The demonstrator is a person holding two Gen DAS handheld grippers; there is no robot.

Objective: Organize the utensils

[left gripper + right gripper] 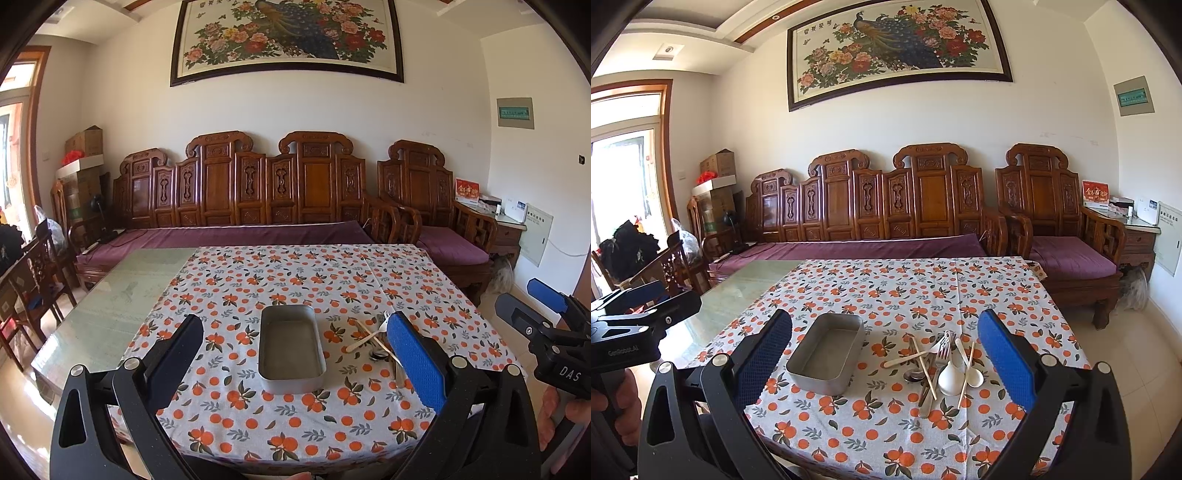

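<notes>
An empty grey metal tray (290,346) (826,351) stands on the orange-print tablecloth (295,280). A heap of utensils (938,365) lies just right of it: white spoons (950,376), a metal fork (942,350), a metal spoon (914,374) and several wooden chopsticks (925,365). In the left wrist view the heap (373,341) is partly hidden behind my right finger. My left gripper (295,354) is open and empty, held above the tray. My right gripper (884,354) is open and empty, above the table's near side facing tray and heap. Each gripper also shows at the other view's edge (543,314) (635,314).
The cloth covers the right part of a glass-topped table (122,291). A carved wooden sofa (236,206) with purple cushions stands behind the table, an armchair (1063,236) at the right. Wooden chairs (33,280) and boxes (83,162) are at the left.
</notes>
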